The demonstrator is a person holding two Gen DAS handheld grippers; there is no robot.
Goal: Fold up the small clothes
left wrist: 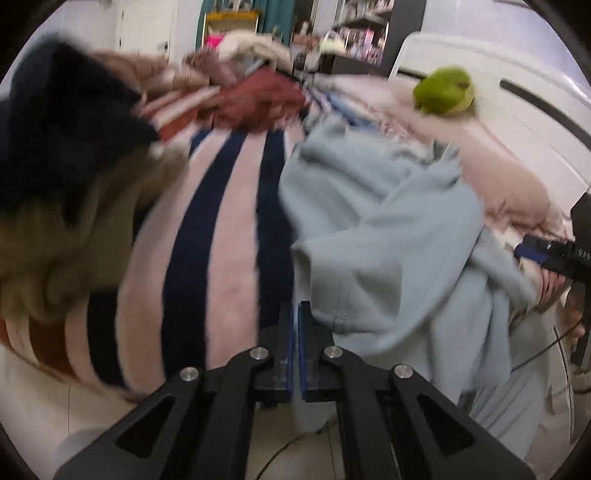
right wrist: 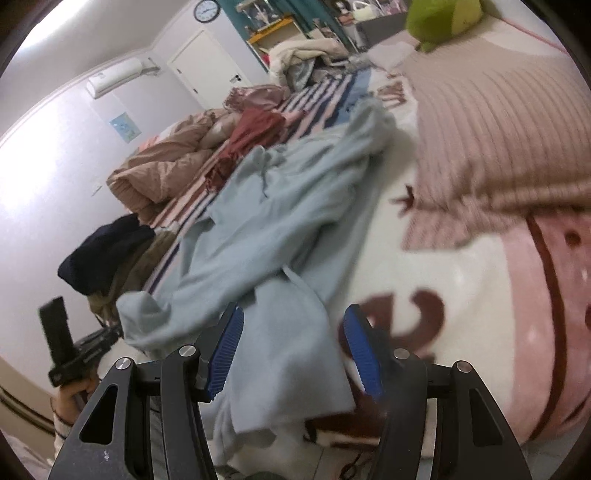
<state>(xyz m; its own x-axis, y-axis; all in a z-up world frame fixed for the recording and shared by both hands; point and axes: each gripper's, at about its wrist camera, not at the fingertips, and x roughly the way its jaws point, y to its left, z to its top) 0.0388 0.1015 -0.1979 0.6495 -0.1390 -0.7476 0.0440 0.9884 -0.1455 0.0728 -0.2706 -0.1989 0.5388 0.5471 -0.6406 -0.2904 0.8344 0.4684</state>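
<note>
The pale blue garment (right wrist: 273, 229) lies rumpled on the bed (right wrist: 461, 273), its length running from the near edge toward the far clothes heap (right wrist: 255, 133). Left gripper (left wrist: 298, 314) fingers pressed together, empty; right gripper (right wrist: 293, 332) fingers spread astride its hanging end.

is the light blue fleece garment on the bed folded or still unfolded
Unfolded: the light blue fleece garment lies rumpled in loose, uneven bunches across the striped bed cover.

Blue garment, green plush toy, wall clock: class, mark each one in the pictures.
Blue garment (right wrist: 258, 236): right wrist view, middle of the cloth.
Green plush toy (left wrist: 443, 88): left wrist view, its body.
Wall clock (right wrist: 207, 10): right wrist view, its face.
</note>
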